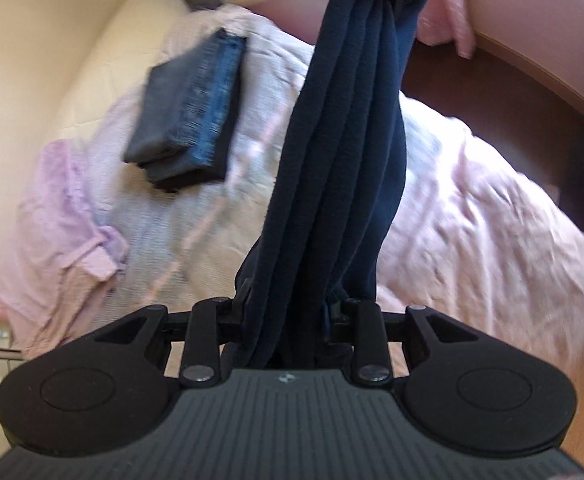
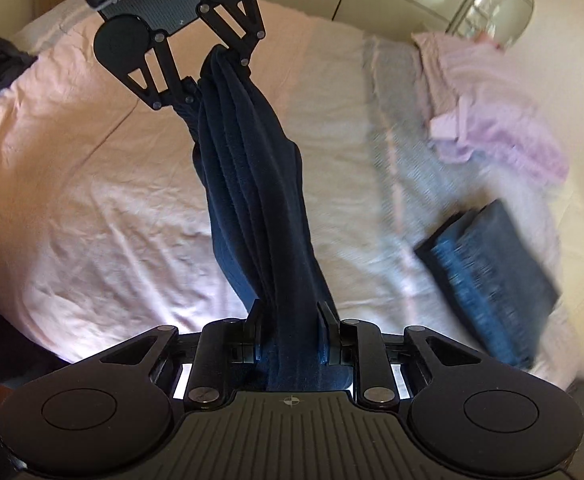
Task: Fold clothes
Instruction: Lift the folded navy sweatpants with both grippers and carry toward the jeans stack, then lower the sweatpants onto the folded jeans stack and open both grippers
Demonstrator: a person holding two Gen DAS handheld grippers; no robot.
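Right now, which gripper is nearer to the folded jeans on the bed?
Right, it seems. The right gripper hangs above the bed with the folded jeans close on its side; the left gripper, holding the other end of the blue garment, is farther away.

No words, numbers or brand names can be read. The left gripper (image 2: 216,68), seen from the right wrist camera, carries a small red-and-white mark on its body, too blurred and small to make out.
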